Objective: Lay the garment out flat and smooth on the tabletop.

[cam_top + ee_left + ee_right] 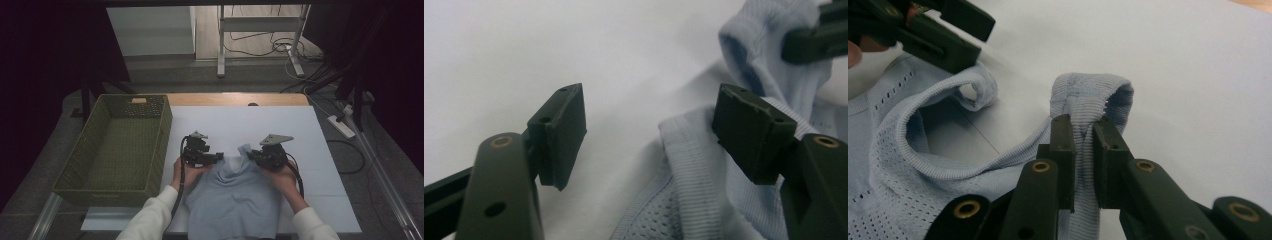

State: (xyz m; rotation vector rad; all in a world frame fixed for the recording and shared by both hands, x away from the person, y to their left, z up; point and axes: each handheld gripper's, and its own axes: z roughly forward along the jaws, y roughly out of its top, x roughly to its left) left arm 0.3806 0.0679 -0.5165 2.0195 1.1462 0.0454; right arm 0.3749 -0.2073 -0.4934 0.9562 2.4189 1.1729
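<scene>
A pale blue top (234, 197) lay on the white table (320, 150) at its near edge, its neck end toward the far side and a green woven basket (112, 145) just to its left. The right gripper (1083, 127) had its jaws clamped on one ribbed shoulder strap (1093, 95), lifting it into a small loop. The left gripper (649, 132) hung over the other strap (691, 150) with its jaws apart, one pad at the ribbed edge and the other over bare table. To take that strap well, it probably needed to settle lower so both pads straddled the band squarely, then close on the ribbing rather than the thin mesh, matching the other side's height.
</scene>
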